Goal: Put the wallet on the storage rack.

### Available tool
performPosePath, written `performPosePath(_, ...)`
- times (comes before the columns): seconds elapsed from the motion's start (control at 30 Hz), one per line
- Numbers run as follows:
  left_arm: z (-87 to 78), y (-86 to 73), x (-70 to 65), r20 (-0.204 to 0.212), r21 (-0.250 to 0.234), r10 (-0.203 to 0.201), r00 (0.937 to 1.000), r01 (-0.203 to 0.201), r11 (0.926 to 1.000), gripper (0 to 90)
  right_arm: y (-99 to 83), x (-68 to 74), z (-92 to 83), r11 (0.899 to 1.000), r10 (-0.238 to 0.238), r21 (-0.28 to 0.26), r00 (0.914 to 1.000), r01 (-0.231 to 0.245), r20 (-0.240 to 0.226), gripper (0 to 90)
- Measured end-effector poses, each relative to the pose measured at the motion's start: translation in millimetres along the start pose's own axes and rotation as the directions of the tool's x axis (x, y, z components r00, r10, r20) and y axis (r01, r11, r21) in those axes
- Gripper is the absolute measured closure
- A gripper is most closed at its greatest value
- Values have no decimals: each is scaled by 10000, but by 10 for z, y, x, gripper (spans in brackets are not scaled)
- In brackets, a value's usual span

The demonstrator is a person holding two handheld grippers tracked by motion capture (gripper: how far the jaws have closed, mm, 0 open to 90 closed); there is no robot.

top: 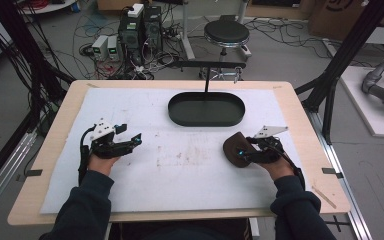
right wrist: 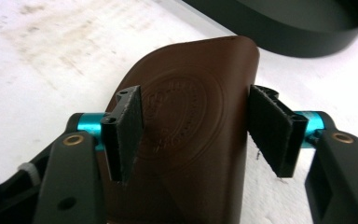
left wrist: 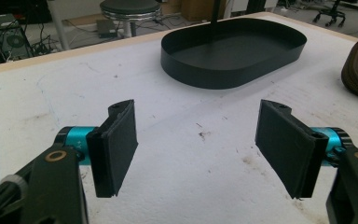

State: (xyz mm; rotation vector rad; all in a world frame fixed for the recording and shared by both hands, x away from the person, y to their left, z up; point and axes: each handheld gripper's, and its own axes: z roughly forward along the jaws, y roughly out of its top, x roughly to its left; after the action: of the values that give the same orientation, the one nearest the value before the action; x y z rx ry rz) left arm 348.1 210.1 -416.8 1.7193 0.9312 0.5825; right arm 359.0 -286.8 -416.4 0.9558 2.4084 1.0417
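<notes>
Right claw (right wrist: 193, 135) pinching brown leather pouch (right wrist: 196, 140), lower end cut off; left claw (left wrist: 200, 149) spread.

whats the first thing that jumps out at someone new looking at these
The brown leather case, stamped with a round emblem, sits between the pads of the right gripper at the right of the white mat. Behind it a black oval tray lies at the mat's far edge, while the left gripper waits open over bare mat.

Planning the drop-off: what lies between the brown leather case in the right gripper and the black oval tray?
Nothing. In the high view, bare white mat separates the brown leather case from the black oval tray.
</notes>
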Motion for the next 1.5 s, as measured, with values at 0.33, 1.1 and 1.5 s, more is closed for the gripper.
performPosePath(0.33, 1, 0, -3, 14, 9, 21, 10000, -21, 10000, 292, 76, 67, -101, 9907, -563, -1275, 9963, 477, -649, 553)
performPosePath(1.1, -3, -1, 1, 56, -11, 50, 10000, -50, 10000, 292, 138, 26, 68, 9962, 269, -779, 9884, -389, -1491, 637)
performPosePath(1.5, -2, -5, 16, 69, -60, 14, 10000, -13, 10000, 292, 792, -271, 295, 9722, 1288, -1806, 9843, -1493, -1204, 638)
